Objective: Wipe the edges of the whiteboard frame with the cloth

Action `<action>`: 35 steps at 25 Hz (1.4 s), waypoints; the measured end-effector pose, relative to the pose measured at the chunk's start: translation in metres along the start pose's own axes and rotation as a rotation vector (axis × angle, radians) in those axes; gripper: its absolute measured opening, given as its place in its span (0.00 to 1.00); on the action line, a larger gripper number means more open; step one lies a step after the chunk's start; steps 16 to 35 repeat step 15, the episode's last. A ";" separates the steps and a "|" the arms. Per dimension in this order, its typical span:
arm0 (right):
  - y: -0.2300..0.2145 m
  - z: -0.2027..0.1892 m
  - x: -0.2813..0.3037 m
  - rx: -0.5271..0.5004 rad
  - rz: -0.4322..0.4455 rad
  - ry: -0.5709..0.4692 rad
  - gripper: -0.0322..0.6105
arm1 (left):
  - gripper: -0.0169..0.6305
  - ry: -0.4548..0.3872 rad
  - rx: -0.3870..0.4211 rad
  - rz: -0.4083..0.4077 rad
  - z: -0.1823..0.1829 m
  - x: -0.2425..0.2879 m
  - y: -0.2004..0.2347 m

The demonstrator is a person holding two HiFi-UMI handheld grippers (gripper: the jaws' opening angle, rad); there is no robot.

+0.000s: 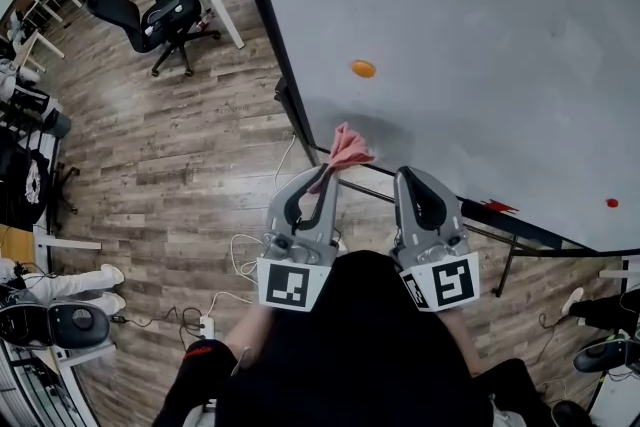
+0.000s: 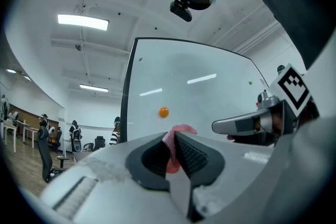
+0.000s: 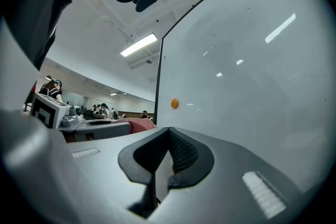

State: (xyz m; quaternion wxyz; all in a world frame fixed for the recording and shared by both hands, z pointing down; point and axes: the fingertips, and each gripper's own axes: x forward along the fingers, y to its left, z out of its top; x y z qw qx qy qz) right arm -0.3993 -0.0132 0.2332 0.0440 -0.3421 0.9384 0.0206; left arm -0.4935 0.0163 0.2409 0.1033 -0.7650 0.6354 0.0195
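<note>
Item: pink cloth (image 1: pixel 348 147), small, soft and light, limp enough to fold and bunch. It is pinched between the closed jaws of the left tool (image 1: pixel 322 178), and a crumpled tuft sticks out past the tips. In the left gripper view the fabric runs down between the ribbed pads of the left tool (image 2: pixel 172 137). The hold looks secure, judged by how deep the fabric sits. Handling note: cloth this thin probably slips or drags out under friction, so it is best gripped at a gathered fold, with the free tuft left forward as the wiping face. Item: whiteboard (image 1: pixel 450 25), large, rigid and smooth, directly ahead of both tools. Its dark frame (image 1: pixel 264 5) runs up and away ahead of the left tool, and the lower corner lies just beyond the cloth. Whether the cloth touches the frame cannot be told. Item: right tool (image 1: pixel 407 177), beside the left one, jaws together with nothing between them. The right gripper view confirms this (image 3: pixel 168 131). Item: orange magnet (image 1: pixel 363 69), on the board, ahead of the cloth and apart from it.
</note>
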 end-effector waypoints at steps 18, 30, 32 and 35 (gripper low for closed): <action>0.005 -0.012 -0.004 0.022 -0.005 0.018 0.05 | 0.05 0.019 0.005 -0.015 -0.009 -0.005 -0.003; 0.005 -0.012 -0.004 0.022 -0.005 0.018 0.05 | 0.05 0.019 0.005 -0.015 -0.009 -0.005 -0.003; 0.005 -0.012 -0.004 0.022 -0.005 0.018 0.05 | 0.05 0.019 0.005 -0.015 -0.009 -0.005 -0.003; 0.005 -0.012 -0.004 0.022 -0.005 0.018 0.05 | 0.05 0.019 0.005 -0.015 -0.009 -0.005 -0.003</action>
